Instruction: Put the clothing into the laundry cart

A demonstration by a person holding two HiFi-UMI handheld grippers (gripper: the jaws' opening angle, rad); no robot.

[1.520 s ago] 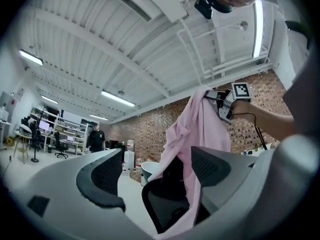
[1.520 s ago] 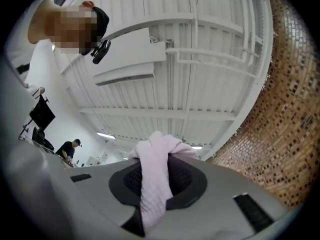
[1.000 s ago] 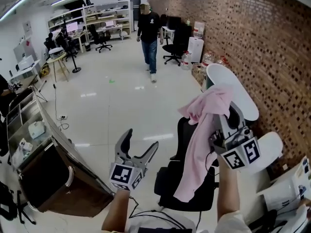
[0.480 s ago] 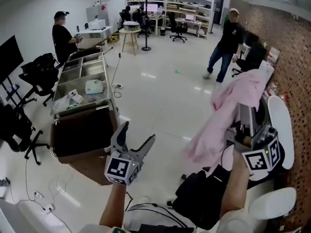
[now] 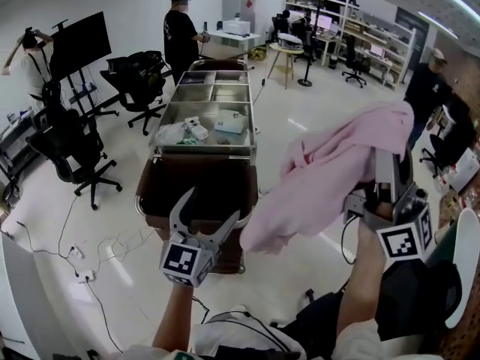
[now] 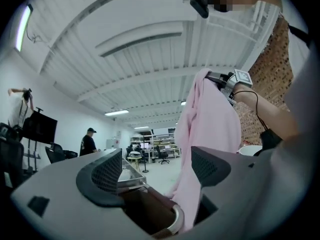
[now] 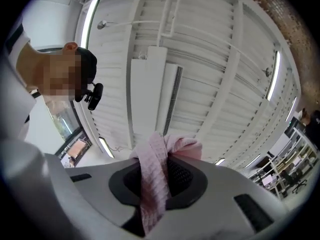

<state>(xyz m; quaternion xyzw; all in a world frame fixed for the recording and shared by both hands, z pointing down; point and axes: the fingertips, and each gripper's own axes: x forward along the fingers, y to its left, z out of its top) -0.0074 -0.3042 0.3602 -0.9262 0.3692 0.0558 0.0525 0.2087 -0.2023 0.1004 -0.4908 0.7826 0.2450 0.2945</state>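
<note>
A pink garment (image 5: 322, 175) hangs in the air from my right gripper (image 5: 386, 160), which is shut on its top edge; the cloth hides the jaws in the head view. In the right gripper view the pink cloth (image 7: 177, 146) is pinched between the pads of the right gripper (image 7: 157, 178). The laundry cart (image 5: 187, 190), a dark brown bin with a metal rim, stands just ahead and left of the garment. My left gripper (image 5: 208, 214) is open and empty, raised in front of the cart. In the left gripper view, past the left gripper (image 6: 157, 166), I see the cart's rim (image 6: 176, 223) and the garment (image 6: 207, 139).
A steel trolley (image 5: 247, 130) with trays of bagged items stands behind the cart. Black office chairs (image 5: 71, 152) are at the left, and cables (image 5: 90, 250) lie on the floor. A black chair (image 5: 416, 298) is at my lower right. People (image 5: 180, 36) stand farther back.
The view has swung left from the brick wall and black chair to the cart. My right gripper has carried the pink garment along, and it now hangs beside the cart. The left gripper stays open.
</note>
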